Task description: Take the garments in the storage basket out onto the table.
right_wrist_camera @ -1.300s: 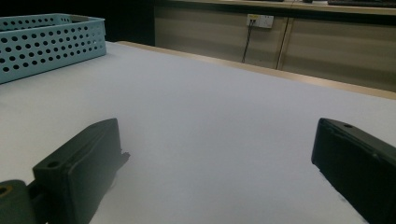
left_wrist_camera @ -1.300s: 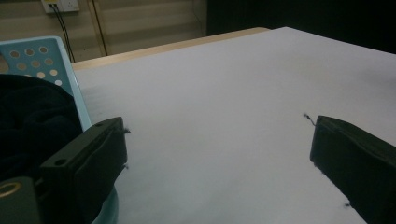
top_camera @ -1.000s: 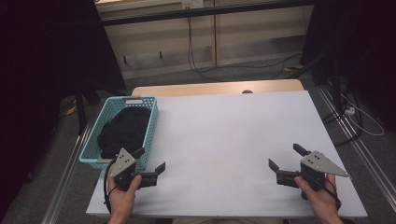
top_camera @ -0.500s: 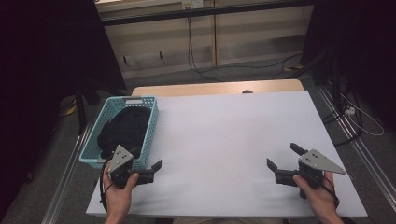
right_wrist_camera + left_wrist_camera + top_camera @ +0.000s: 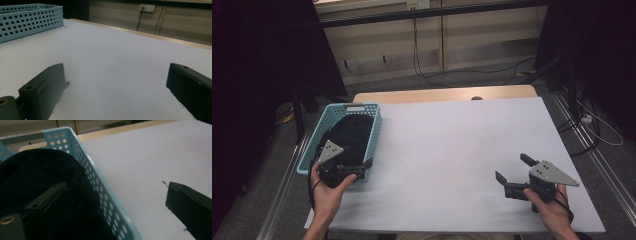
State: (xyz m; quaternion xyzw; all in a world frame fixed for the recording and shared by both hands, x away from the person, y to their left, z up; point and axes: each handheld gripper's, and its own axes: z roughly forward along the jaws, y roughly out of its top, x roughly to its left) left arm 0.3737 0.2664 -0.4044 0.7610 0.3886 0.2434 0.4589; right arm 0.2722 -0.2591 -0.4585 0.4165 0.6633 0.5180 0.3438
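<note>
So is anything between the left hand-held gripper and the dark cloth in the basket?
Partly: the left hand-held gripper straddles the basket wall, one jaw over the dark cloth, the other outside over the table. Nothing covers the cloth.

Perforated plastic basket (image 5: 323,134), dark cloth (image 5: 30,177)

A white table (image 5: 462,150) with a pale wooden far edge (image 5: 442,94) stands on a grey floor (image 5: 492,75). Beyond it runs a beige panelled wall (image 5: 432,40) with a socket (image 5: 147,7); black cables (image 5: 427,60) trail down. Dark curtains (image 5: 257,75) flank both sides.
</note>
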